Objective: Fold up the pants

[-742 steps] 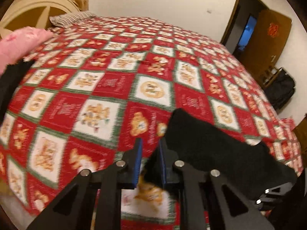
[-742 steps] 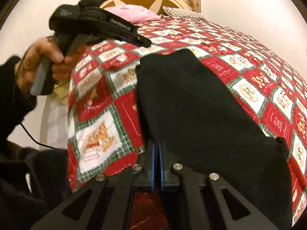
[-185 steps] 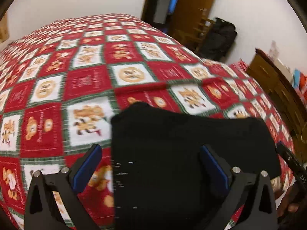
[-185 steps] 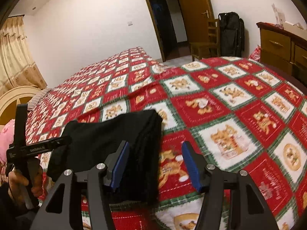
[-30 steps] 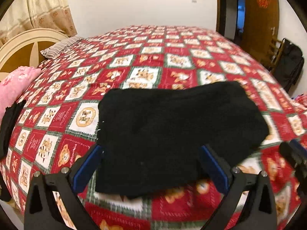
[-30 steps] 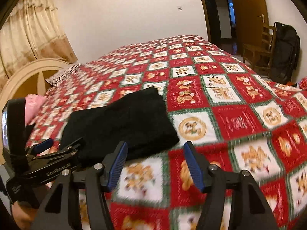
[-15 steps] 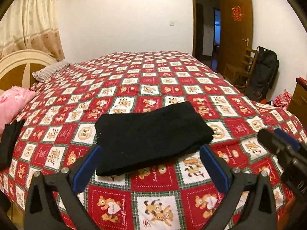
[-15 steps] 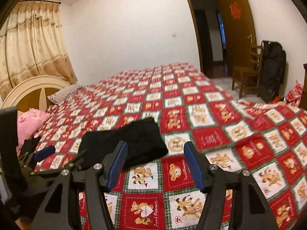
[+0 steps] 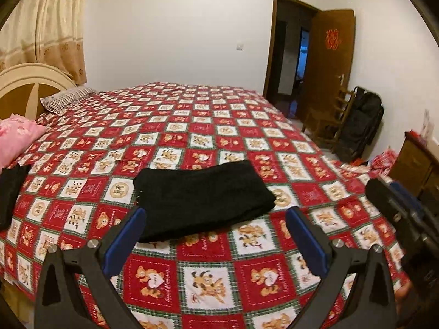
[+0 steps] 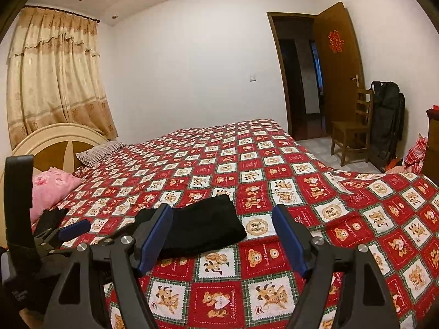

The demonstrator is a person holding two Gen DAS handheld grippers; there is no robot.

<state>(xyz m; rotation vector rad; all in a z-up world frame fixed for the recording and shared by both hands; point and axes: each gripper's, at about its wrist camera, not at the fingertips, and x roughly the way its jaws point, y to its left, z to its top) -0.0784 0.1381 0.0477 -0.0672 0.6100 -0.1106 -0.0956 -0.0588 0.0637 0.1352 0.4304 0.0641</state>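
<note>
The black pants (image 9: 201, 197) lie folded into a compact rectangle near the front edge of the bed (image 9: 192, 126), which has a red teddy-bear quilt. They also show in the right wrist view (image 10: 203, 226). My left gripper (image 9: 215, 235) is open and empty, held back from the pants and above the bed's front edge. My right gripper (image 10: 223, 237) is open and empty, also back from the pants. The left gripper (image 10: 74, 230) appears at the lower left of the right wrist view; the right gripper's body (image 9: 395, 208) shows at the right of the left wrist view.
A pink pillow (image 9: 16, 137) and a striped pillow (image 9: 65, 98) lie by the cream headboard (image 10: 57, 142). Another black garment (image 9: 11, 192) lies at the left edge of the bed. A wooden chair (image 10: 352, 128), a black bag (image 10: 387, 120), an open door (image 10: 337, 65) and a dresser (image 9: 411, 161) stand to the right.
Both grippers have drawn back and up from the bed, so the folded pants look smaller and farther off. The pants have not moved. Both grippers stay open.
</note>
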